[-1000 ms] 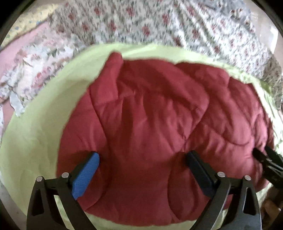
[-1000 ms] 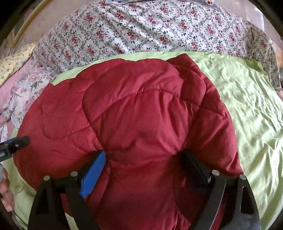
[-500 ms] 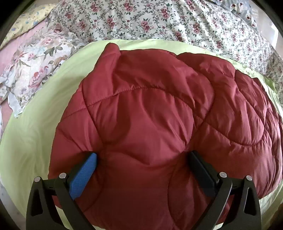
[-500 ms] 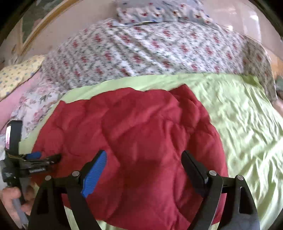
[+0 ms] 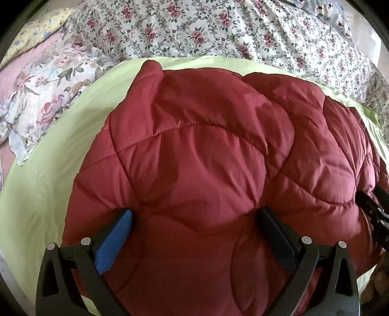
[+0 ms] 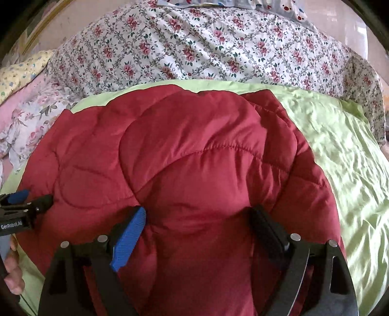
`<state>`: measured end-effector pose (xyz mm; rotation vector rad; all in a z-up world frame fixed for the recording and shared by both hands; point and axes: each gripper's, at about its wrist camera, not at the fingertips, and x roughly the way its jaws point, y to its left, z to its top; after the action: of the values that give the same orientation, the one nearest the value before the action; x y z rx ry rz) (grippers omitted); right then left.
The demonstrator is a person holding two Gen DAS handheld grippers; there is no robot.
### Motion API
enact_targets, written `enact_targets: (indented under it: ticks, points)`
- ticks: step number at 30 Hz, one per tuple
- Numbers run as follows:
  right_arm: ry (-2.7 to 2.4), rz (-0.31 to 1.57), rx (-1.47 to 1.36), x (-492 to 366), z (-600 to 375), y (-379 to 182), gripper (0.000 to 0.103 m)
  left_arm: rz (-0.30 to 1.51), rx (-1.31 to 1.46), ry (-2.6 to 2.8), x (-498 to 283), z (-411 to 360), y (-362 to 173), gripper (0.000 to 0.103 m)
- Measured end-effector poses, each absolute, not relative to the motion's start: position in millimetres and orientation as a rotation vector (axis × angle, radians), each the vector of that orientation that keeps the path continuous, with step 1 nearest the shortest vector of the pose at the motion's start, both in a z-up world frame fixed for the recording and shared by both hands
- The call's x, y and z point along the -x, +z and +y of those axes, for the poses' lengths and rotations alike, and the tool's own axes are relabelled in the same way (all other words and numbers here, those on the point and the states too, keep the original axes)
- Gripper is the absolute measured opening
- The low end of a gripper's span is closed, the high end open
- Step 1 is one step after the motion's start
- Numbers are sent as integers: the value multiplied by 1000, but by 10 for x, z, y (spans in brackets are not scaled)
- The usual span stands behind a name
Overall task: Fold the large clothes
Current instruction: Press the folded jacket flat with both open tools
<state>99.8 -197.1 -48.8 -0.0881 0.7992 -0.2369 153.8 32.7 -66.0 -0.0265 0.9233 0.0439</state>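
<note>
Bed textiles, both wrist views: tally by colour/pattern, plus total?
Red quilted jacket: 1
Light green sheet: 1
Small-rose print cover: 1
Large-rose print pillow: 1
Yellow dotted pillow: 1
Pink fabric: 1
Blue-grey printed fabric at far edge: 1
Total: 7

Cloth everywhere, plastic on my tools.
The red quilted jacket (image 5: 218, 170) looks like smooth synthetic cloth w/ a faint sheen, puffy, stitched seams. Green sheet (image 6: 340, 150) under it: thin cloth, slightly shiny, crinkled. Floral bedspread (image 6: 206, 48) is matt printed cotton-type fabric. My left gripper (image 5: 197, 226) & right gripper (image 6: 199, 223): matt black plastic frames, silvery metal pins, one blue pad w/ rough knurled texture, the other black.
</note>
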Motion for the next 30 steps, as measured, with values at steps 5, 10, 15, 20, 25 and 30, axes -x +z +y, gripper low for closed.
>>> enact_targets:
  ticks: [5,10,15,20,25,30]
  points:
    - [-238,788,92,-990,-1958,-502,89,902,22,53,-1509,306,-691,103]
    - [-234,782,92,-977,-1976,-510,90,899,18,51,-1486,304,-701,103]
    - [-232,778,90,-953,-1963,-496,90,902,20,49,-1484,312,-700,103]
    - [-250,725,119,-708,-1836,-395,87,906,22,53,-1472,304,-699,103]
    - [-260,787,114,-701,-1869,-472,88,911,23,63,-1443,303,-656,103]
    - [-262,804,116,-749,-1890,-518,90,896,56,39,-1163,317,-488,102]
